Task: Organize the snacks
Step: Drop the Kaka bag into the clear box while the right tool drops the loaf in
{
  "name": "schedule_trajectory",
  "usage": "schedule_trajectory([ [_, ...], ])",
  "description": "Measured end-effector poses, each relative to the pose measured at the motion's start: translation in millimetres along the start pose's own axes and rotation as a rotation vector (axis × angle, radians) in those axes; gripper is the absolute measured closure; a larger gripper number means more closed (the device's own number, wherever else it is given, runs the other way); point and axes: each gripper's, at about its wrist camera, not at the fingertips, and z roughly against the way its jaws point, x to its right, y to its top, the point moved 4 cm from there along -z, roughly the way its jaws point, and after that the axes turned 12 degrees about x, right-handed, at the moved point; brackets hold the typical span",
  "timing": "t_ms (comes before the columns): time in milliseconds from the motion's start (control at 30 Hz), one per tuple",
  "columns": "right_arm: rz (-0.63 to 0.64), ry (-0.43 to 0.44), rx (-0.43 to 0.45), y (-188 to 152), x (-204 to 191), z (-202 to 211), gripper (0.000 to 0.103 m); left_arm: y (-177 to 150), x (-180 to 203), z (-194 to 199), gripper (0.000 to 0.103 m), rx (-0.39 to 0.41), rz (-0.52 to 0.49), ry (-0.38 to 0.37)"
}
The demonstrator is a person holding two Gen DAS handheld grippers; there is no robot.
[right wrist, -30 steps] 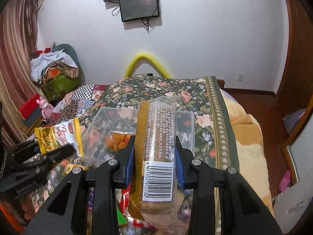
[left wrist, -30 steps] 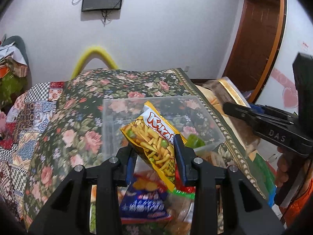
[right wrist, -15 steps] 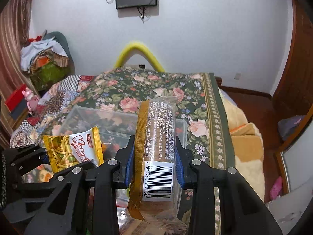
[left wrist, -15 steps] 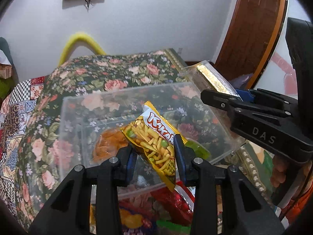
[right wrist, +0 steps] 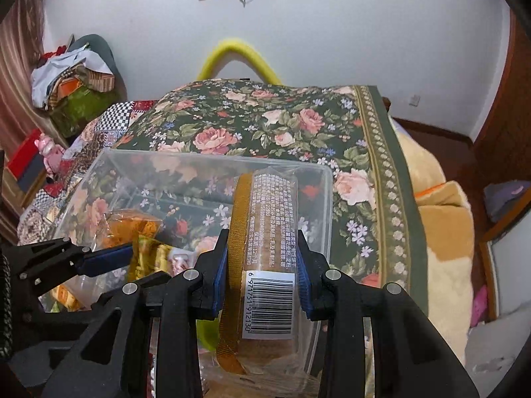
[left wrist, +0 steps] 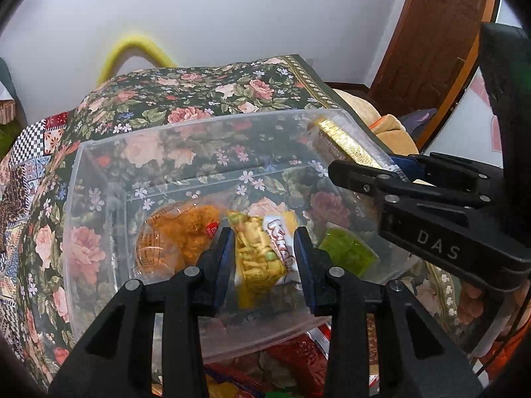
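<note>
Left gripper [left wrist: 264, 258]: fingers pinch a yellow snack packet with red lettering [left wrist: 262, 252], held inside the clear plastic storage bin [left wrist: 99, 232]. Right gripper [right wrist: 264, 265]: fingers pinch a long clear-wrapped biscuit sleeve with gold strip and barcode [right wrist: 268, 232], over the bin's right side. Bin sits on the bed's floral bedspread [right wrist: 265, 126], towards its near edge. Inside: orange snack bag [left wrist: 179, 235], green jelly cup [left wrist: 345, 248].

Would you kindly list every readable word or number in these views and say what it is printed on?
"DAS": on the black right gripper body.
"6 971751 912130": barcode label on the clear, brown-striped biscuit packet.
Red brand lettering on the yellow snack bag: too blurred to read.
Small white print on the biscuit packet: too small.
</note>
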Motion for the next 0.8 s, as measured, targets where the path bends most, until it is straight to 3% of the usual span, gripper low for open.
schedule_trajectory([
  [133,0.008,0.002,-0.027,-4.2,0.4,-1.8,0.070,0.6,0.1,4.0,0.067,0.001,0.003,0.000],
  [333,0.023,-0.017,0.014,3.6,-3.4,13.4,0.066,5.1,-0.2,23.8,0.066,0.026,0.001,0.003],
  [600,0.034,-0.008,0.098,12.3,-14.5,60.9,0.066,17.8,-4.7,84.8,0.063,0.127,-0.010,0.026],
  [800,0.033,0.005,0.149,4.5,-22.1,101.7,0.066,15.3,-11.8,135.8,0.052,0.195,-0.028,0.059],
])
